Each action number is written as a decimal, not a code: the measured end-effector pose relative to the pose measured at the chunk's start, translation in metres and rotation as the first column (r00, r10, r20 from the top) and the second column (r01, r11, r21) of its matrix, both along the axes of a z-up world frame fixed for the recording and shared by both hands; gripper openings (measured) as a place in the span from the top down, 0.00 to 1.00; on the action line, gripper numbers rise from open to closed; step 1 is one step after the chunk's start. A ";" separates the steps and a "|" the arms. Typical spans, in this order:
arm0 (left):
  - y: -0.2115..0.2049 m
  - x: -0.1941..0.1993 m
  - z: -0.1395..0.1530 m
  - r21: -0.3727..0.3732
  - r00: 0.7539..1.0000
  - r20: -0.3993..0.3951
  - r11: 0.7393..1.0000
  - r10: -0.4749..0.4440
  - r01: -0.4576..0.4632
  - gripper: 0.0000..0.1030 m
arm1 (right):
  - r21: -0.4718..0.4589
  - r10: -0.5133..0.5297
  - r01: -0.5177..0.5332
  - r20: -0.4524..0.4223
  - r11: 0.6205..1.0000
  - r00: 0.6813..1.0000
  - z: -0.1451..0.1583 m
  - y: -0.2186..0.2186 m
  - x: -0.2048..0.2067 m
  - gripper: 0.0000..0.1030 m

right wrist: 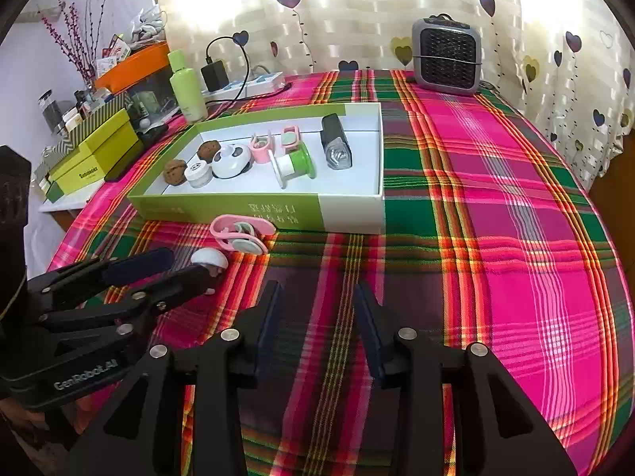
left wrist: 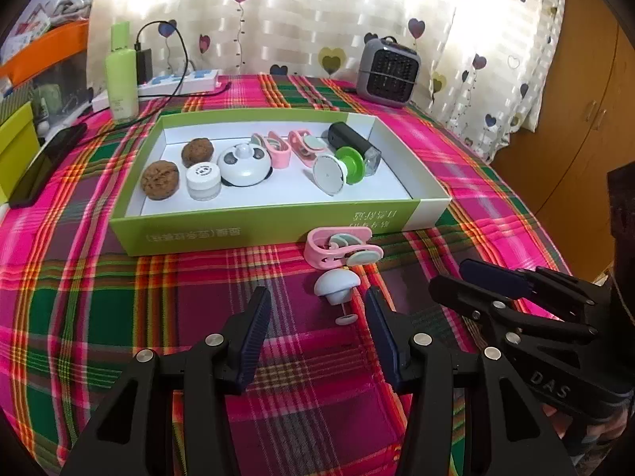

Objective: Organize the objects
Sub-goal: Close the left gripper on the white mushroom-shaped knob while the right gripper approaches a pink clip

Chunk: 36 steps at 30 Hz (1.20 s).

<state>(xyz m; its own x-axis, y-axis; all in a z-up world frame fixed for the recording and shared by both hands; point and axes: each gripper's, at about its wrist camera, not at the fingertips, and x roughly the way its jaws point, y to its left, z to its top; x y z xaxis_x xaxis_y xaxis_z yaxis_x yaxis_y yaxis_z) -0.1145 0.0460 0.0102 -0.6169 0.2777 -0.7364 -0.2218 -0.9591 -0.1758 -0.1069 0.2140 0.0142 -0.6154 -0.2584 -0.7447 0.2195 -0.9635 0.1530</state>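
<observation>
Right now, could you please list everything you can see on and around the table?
box: 1, green and white, centre.
walnuts: 2, brown, box left.
jar: 1, white, beside walnuts.
pink clips: 2 in box; 1 outside in front.
green spool: 1, in box.
black device: 1, box right.
white knob: 1, on cloth.
heater: 1, grey, back.
bottle: 1, green, back left.
left gripper: open.
right gripper: open.

Your two wrist views sit low and near, side by side, facing far; both share the green box point(left wrist: 274, 230) point(right wrist: 254, 208).
</observation>
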 end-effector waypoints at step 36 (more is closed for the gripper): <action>-0.028 -0.014 -0.002 -0.018 0.996 0.000 0.996 0.093 -0.093 0.80 | 0.022 0.034 -0.034 -0.006 0.999 0.999 0.004 -0.022 -0.003 0.62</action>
<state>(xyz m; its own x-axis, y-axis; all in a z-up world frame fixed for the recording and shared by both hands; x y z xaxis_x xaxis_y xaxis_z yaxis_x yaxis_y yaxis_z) -0.1282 0.0182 0.0079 -0.6389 0.2056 -0.7413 -0.1314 -0.9786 -0.1582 -0.1099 0.1925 0.0179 -0.6112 -0.2631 -0.7465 0.2531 -0.9586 0.1306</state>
